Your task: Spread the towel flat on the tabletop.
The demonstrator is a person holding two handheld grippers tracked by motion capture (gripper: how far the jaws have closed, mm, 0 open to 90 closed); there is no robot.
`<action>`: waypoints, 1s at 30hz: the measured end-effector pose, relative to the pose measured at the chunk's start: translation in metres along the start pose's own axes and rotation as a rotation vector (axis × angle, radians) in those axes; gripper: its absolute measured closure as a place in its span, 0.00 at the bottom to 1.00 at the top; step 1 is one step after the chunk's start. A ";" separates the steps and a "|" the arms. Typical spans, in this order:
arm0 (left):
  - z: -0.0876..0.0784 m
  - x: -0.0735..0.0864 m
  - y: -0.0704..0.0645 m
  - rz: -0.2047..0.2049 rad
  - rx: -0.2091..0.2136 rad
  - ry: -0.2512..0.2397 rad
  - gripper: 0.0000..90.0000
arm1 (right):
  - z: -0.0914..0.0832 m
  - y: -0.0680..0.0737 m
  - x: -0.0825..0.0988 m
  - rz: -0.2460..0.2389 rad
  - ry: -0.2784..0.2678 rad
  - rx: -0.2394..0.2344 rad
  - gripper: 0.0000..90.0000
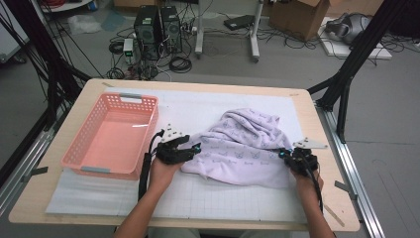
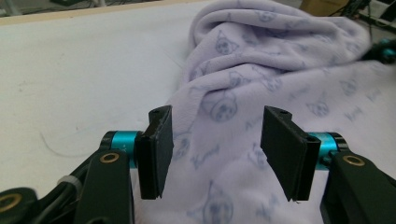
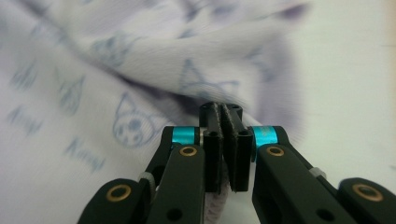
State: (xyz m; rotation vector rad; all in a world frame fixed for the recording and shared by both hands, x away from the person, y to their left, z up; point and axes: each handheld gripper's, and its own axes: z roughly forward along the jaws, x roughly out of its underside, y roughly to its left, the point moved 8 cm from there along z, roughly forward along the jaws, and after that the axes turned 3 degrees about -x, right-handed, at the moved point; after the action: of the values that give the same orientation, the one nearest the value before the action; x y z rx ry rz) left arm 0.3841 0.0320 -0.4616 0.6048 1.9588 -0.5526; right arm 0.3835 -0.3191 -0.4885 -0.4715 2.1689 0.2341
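The crumpled lilac blanket (image 1: pixel 242 146) lies heaped on the white mat (image 1: pixel 208 198), its length running left to right, right of the empty pink basket (image 1: pixel 111 136); the left gripper (image 2: pixel 215 154) stands spread above its left edge, the right gripper (image 3: pixel 224 149) pinching its right edge.

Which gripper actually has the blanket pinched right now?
The right gripper: its fingers are shut on the blanket edge. The left gripper stands open over the cloth.

Black fingers (image 2: pixel 156 151), teal collars, brass screws
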 end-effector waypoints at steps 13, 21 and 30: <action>-0.014 0.041 -0.016 -0.031 0.117 0.140 0.49 | -0.026 0.000 -0.004 0.046 -0.089 -0.028 0.70; -0.008 0.049 -0.032 0.078 0.134 0.227 0.86 | -0.017 0.044 0.007 -0.058 0.015 -0.219 0.60; -0.058 0.031 -0.021 -0.016 0.195 0.139 0.96 | -0.006 0.082 0.019 -0.198 0.119 -0.342 0.71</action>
State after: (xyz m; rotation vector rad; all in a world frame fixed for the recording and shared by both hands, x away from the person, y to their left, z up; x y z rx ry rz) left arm 0.3195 0.0564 -0.4624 0.7680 2.0557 -0.7346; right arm 0.3348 -0.2510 -0.5000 -0.9084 2.1848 0.4809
